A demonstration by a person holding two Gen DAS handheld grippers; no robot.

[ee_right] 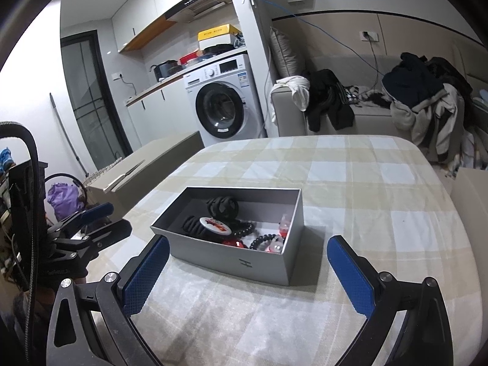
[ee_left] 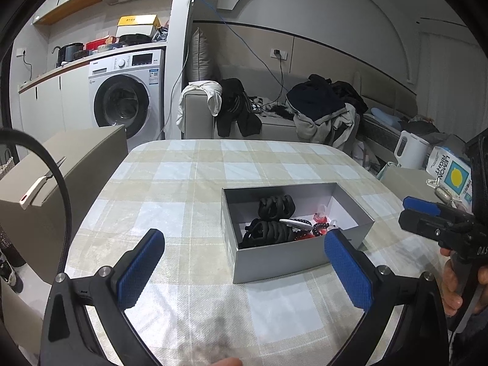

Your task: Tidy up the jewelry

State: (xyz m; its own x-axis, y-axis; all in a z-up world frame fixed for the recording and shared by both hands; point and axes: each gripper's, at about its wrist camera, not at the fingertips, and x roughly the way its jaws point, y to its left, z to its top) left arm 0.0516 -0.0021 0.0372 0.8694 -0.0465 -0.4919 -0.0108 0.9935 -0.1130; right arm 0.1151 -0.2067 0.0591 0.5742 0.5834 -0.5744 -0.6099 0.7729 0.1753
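An open grey box (ee_left: 274, 263) (ee_right: 238, 263) stands on the checked tablecloth (ee_left: 189, 183) (ee_right: 366, 201). Inside lie black hair claws (ee_left: 276, 206) (ee_right: 222, 206), a white round badge (ee_right: 216, 224), dark bead bracelets (ee_right: 245, 228) and small red and pink pieces (ee_left: 320, 224) (ee_right: 283, 228). My left gripper (ee_left: 244, 238) is open just in front of the box, with nothing between its blue pads (ee_left: 143, 267). My right gripper (ee_right: 248, 241) is open too, its fingers either side of the box's near end. Each gripper shows at the edge of the other's view: right gripper (ee_left: 422, 215), left gripper (ee_right: 94, 222).
A beige cabinet (ee_left: 76, 164) (ee_right: 146, 164) stands left of the table with a white-handled tool on top. Behind are a washing machine (ee_left: 125, 97) and a sofa (ee_left: 274, 122) piled with clothes. A white kettle (ee_left: 410, 149) and a lemon-print carton (ee_left: 454, 174) sit at the right.
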